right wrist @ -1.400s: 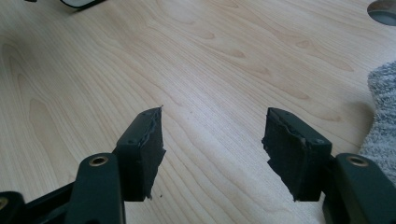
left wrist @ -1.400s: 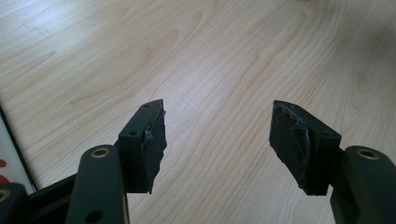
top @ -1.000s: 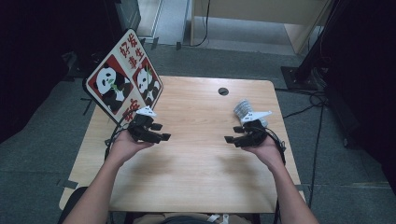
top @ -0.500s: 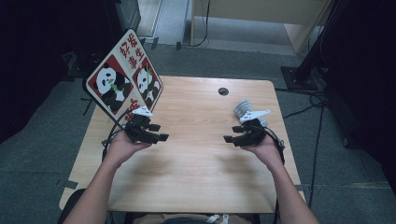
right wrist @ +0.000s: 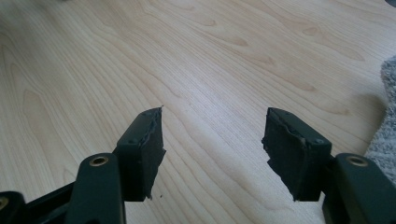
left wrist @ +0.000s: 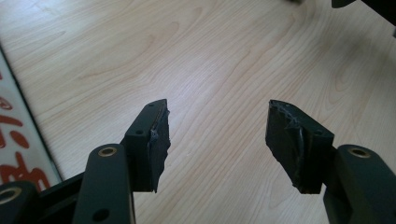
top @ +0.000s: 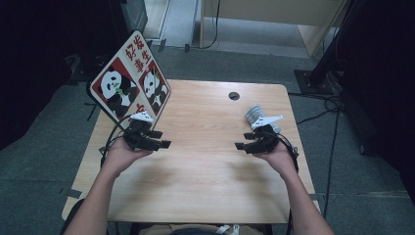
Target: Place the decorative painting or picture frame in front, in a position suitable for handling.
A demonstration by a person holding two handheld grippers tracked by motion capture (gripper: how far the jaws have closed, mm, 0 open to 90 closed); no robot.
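Observation:
My left gripper (top: 161, 139) hovers over the left part of the wooden table (top: 205, 181), held in a hand. Its jaws stand wide open, and in the left gripper view (left wrist: 217, 126) only bare wood lies between them. My right gripper (top: 243, 141) hangs over the right part of the table and points toward the middle. It is also open (right wrist: 215, 135), with nothing between its fingers. A grey ribbed cloth bundle (top: 254, 113) lies just behind the right gripper, and its fuzzy edge (right wrist: 385, 116) shows beside the right jaw.
A board with two panda pictures and red characters (top: 129, 85) leans at the table's back left corner, close behind the left gripper; its edge (left wrist: 18, 140) runs beside the left jaw. A round cable hole (top: 234, 96) sits near the far edge. Dark equipment surrounds the table.
The left gripper has edged slightly left and toward the person. The right gripper has barely moved. Both stay open.

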